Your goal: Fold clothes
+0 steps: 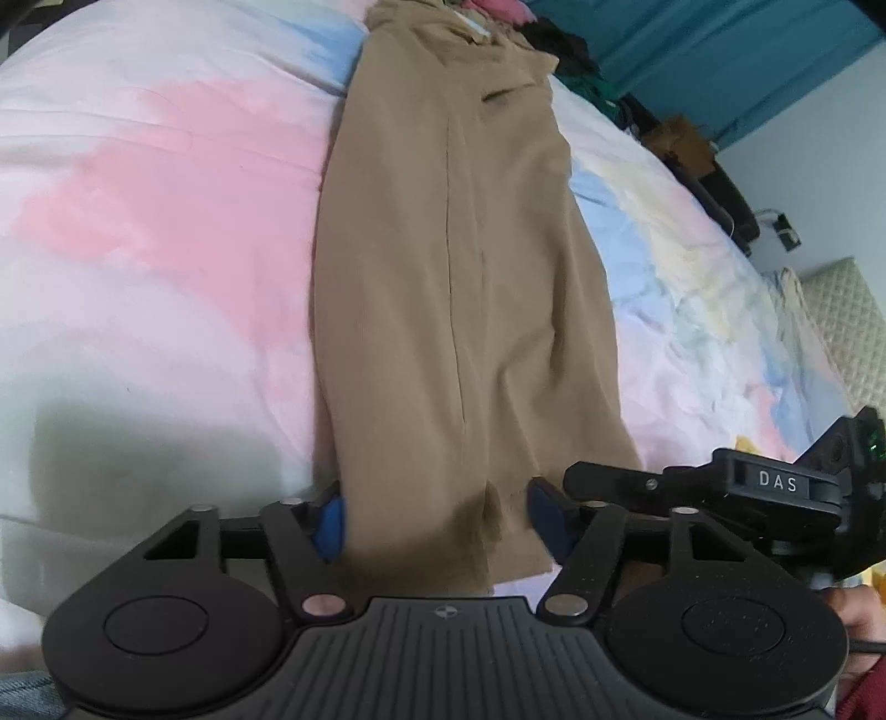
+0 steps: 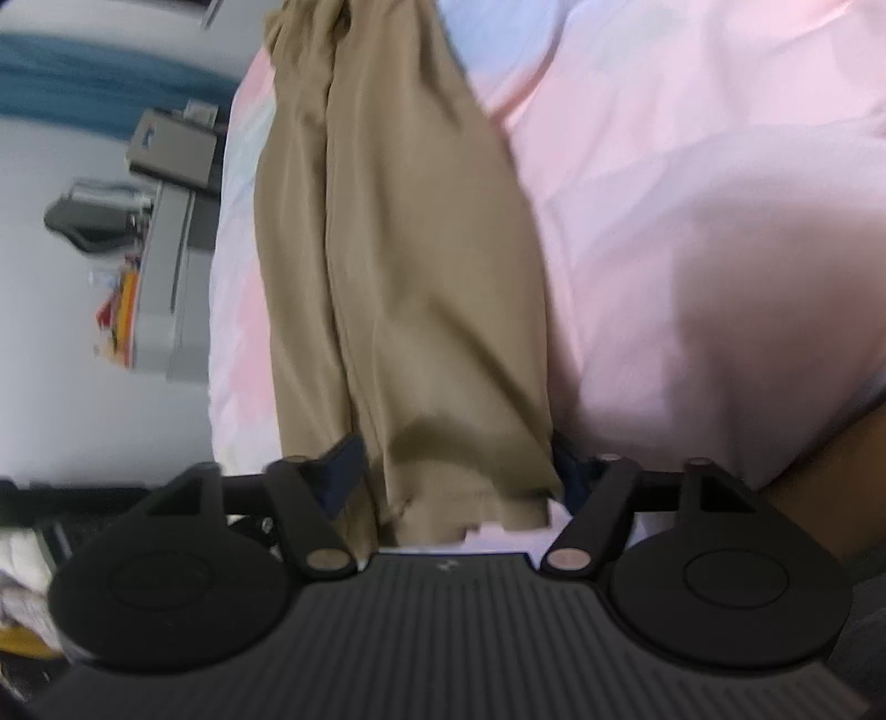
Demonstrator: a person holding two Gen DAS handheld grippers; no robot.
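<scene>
- Left gripper (image 1: 437, 526): blue-padded fingers (image 1: 331, 526) spread apart, one on each side of the near hem of the tan trousers (image 1: 459, 288); the pads do not press the cloth.
- Right gripper (image 2: 457, 471): dark fingers (image 2: 343, 465) likewise stand apart, straddling the near hem; no clamping is visible.
- The trousers lie flat on the pastel bedsheet (image 1: 166, 232) (pink, blue and pale yellow patches).
- Long axis: runs straight away from both cameras, with the hem end nearest the grippers and the waist end farthest.
- Left wrist view only: a centre seam along the length, a slanted pocket opening near the far end, a pile of dark and coloured clothes (image 1: 559, 50) beyond the waist, a teal curtain (image 1: 720, 61), and the right gripper's body marked "DAS" at the right edge.
- Right wrist view only: the legs lying partly overlapped lengthwise, and grey furniture (image 2: 166, 232) beside the bed (detail blurred).
</scene>
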